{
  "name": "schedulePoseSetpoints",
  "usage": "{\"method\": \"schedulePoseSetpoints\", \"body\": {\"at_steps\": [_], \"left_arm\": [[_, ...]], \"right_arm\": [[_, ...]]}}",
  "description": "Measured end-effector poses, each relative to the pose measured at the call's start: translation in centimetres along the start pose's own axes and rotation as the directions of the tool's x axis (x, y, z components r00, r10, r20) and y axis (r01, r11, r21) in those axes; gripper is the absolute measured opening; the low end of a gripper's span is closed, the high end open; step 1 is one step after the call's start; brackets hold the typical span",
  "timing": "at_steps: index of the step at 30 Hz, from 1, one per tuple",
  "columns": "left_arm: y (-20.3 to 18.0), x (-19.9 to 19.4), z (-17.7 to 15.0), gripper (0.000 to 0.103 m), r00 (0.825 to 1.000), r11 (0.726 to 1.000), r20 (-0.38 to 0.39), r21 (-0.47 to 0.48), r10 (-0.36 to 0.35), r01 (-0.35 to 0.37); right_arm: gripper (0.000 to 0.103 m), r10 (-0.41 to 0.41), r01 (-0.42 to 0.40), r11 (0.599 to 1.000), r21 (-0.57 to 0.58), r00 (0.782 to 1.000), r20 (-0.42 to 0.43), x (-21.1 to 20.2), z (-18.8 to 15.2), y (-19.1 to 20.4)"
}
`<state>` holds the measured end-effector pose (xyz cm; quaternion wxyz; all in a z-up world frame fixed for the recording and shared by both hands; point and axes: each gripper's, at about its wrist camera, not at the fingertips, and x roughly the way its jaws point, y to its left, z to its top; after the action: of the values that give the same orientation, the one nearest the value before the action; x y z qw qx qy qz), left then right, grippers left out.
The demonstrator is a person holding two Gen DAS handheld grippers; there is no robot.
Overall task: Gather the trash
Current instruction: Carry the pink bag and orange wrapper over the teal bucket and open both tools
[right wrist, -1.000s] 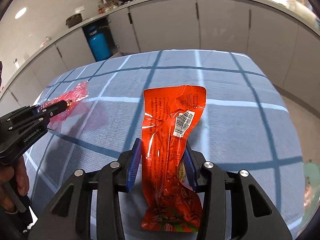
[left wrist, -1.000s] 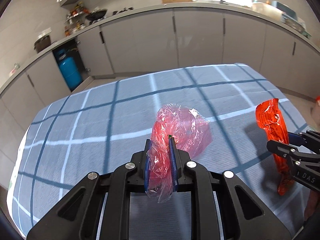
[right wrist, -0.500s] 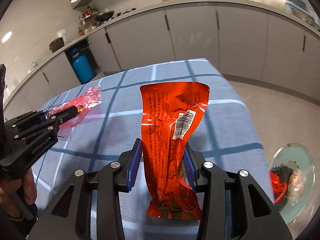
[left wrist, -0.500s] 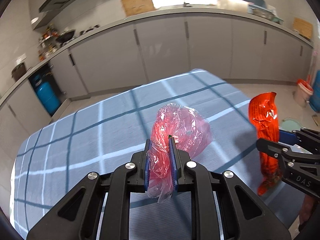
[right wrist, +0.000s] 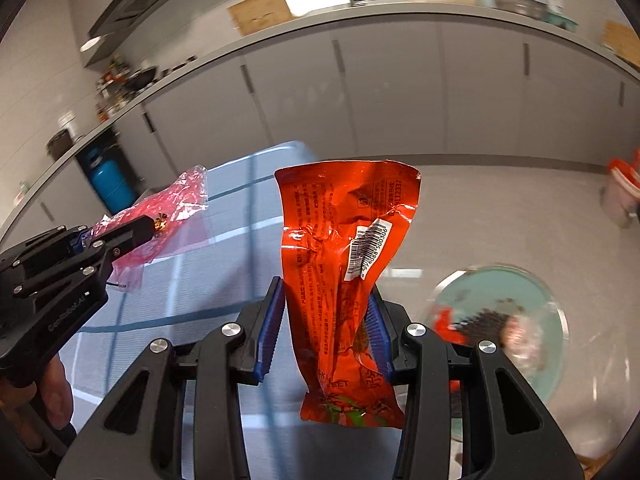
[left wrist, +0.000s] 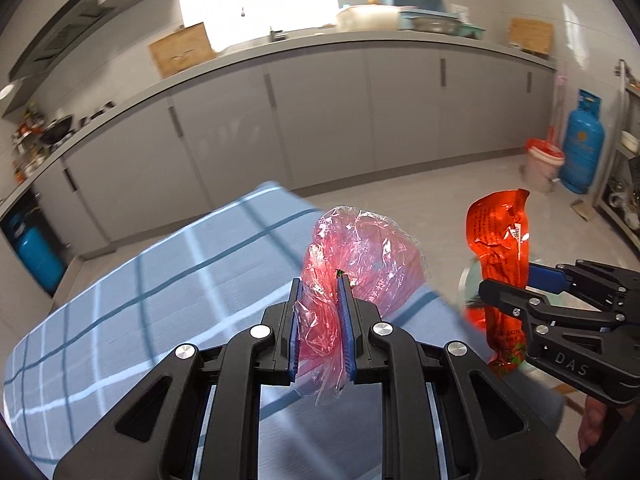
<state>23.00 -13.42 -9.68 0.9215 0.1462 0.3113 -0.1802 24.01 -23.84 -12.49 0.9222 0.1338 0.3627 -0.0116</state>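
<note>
A table under a blue checked cloth (left wrist: 160, 300) stands before grey kitchen cabinets (left wrist: 320, 120), and a pale green bin (right wrist: 500, 320) holding scraps sits on the floor past the table's edge. The right gripper (right wrist: 326, 320) is clamped on an upright orange snack wrapper (right wrist: 348, 260), held above the floor near the bin. The left gripper (left wrist: 322, 320) pinches a crumpled pink plastic bag (left wrist: 360, 256) over the table's corner.

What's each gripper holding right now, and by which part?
Left gripper pinches the pink plastic bag at its bunched lower part; right gripper clamps the orange wrapper across its lower half.
</note>
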Motion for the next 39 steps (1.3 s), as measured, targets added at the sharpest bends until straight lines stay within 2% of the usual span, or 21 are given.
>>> {"method": "schedulePoseSetpoints", "body": {"at_steps": [8, 19, 25, 39], "left_arm": [[-6.3, 1.3, 1.7, 0.018, 0.994, 0.992, 0.008, 0.067, -0.107, 0.106], [-12.3, 3.4, 2.0, 0.018, 0.983, 0.975, -0.018, 0.121, -0.185, 0.186], [-14.1, 4.6, 2.1, 0.018, 0.978, 0.969, -0.035, 0.133, -0.205, 0.208], [-16.2, 7.4, 1.3, 0.018, 0.968, 0.961, -0.088, 0.134, -0.233, 0.244]], "right_arm": [[0.041, -0.1, 0.099, 0.992, 0.075, 0.995, 0.011, -1.2, -0.4, -6.4], [0.041, -0.179, 0.175, 0.973, 0.149, 0.984, 0.009, -2.0, -1.5, -11.8], [0.041, -0.201, 0.198, 0.965, 0.17, 0.98, -0.004, -1.8, -1.8, -13.7], [0.041, -0.218, 0.223, 0.954, 0.199, 0.975, -0.046, -0.4, -2.3, -15.1]]}}
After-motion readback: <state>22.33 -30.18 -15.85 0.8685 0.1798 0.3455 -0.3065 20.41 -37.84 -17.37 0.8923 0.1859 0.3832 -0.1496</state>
